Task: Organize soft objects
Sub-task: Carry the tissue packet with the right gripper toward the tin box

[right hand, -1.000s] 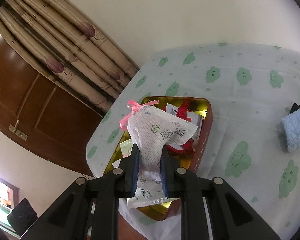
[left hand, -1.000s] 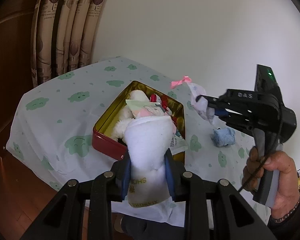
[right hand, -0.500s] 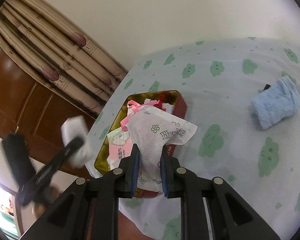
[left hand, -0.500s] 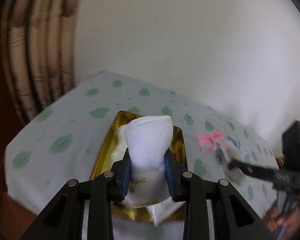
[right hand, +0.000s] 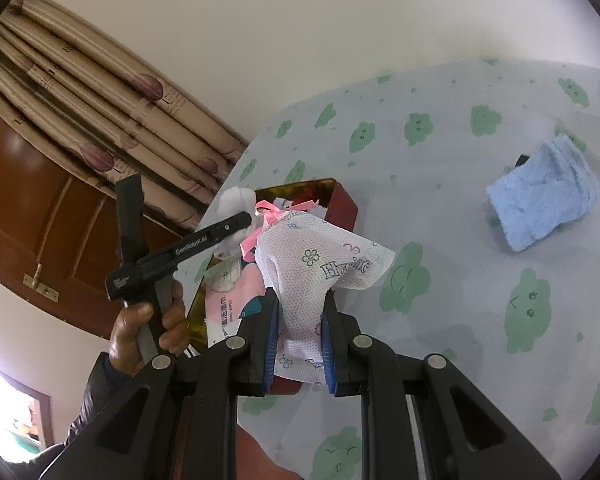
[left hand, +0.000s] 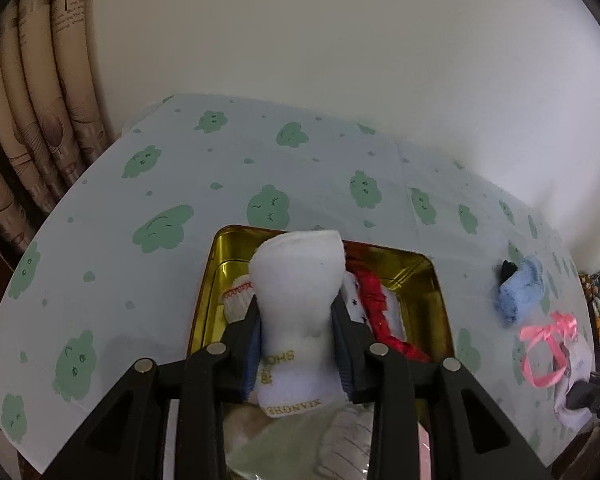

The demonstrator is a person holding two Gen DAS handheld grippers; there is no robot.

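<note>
While the left gripper (left hand: 298, 334) hangs over the open gold-lined red metal tin (left hand: 432, 276), we find its jaws have just been opening, yet the rolled white sock with gold lettering (left hand: 298, 308) is between them and looks lightly gripped, its rounded end pointing down toward the tin's interior. We judge this to be the start of a release: the sock is held directly above the tin so that it will drop among the soft items already inside, a red ruffled cloth (left hand: 380, 312) and a small white sock with red trim (left hand: 238, 298).

The right gripper (right hand: 298, 340) is clenched on a white printed non-woven pouch tied with a pink ribbon (right hand: 320, 264), held aloft beside the tin's near corner and clear of the left hand (right hand: 148, 324) that works its tool. We take this as waiting its turn.

The folded light-blue terry cloth (right hand: 540, 204) lies alone on the bench cover of pale fabric with green cloud faces (left hand: 160, 184), well apart from the tin, and remains to be collected.

The tin looks crowded; we judge a bulky sock may ride up on what is already packed.
</note>
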